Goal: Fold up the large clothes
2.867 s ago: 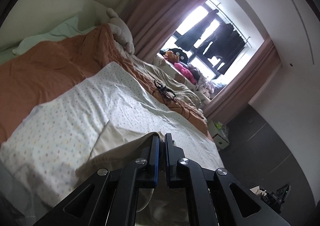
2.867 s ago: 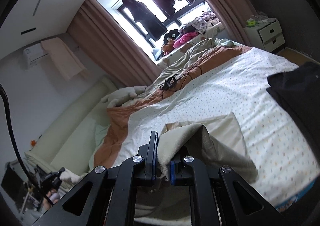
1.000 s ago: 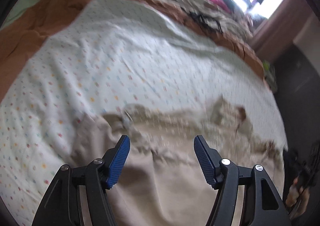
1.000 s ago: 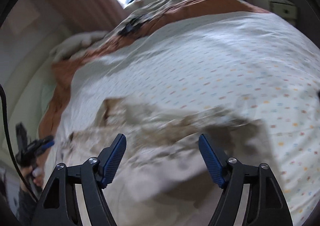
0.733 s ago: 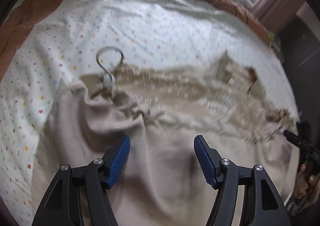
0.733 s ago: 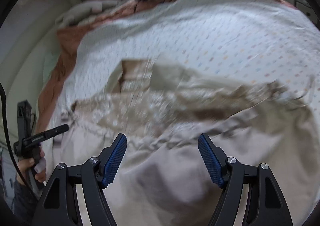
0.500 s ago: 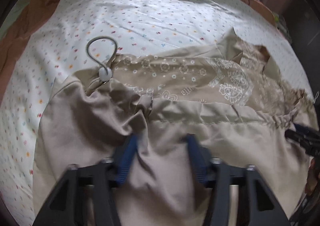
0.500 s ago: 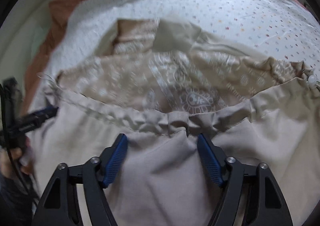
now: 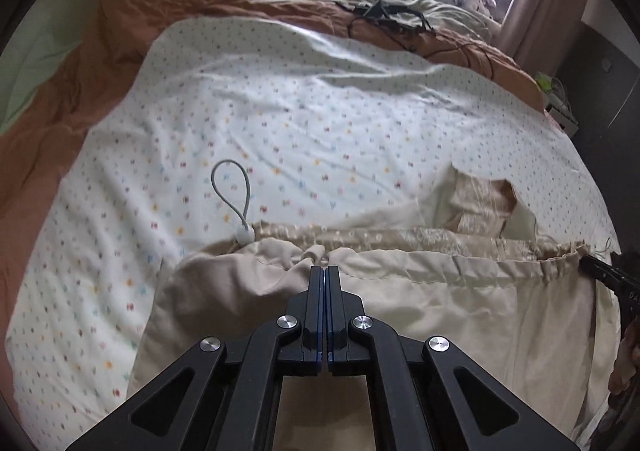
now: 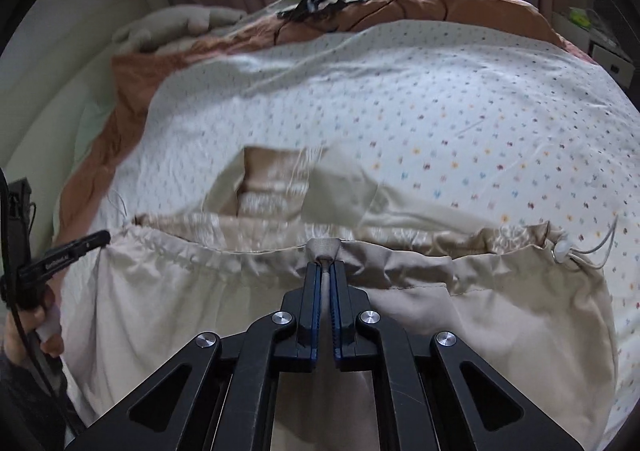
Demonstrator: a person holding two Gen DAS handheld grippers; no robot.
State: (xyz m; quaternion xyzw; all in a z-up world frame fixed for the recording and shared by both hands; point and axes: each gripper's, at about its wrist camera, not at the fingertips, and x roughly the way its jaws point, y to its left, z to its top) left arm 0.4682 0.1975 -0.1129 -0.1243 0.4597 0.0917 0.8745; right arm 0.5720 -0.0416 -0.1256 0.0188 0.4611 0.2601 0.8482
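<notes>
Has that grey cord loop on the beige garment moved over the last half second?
Cannot tell for sure: the cord loop lies on the dotted sheet beside the hem as before, but the camera itself shifted.

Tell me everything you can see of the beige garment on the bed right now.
The beige garment is thin, smooth-looking cloth with a gathered drawstring hem, a grey cord loop with a white toggle at one corner, and a patterned tan lining showing beyond the hem. It lies spread and wrinkled on the dotted sheet. Both the left gripper and right gripper have just closed, pinching the hem.
</notes>
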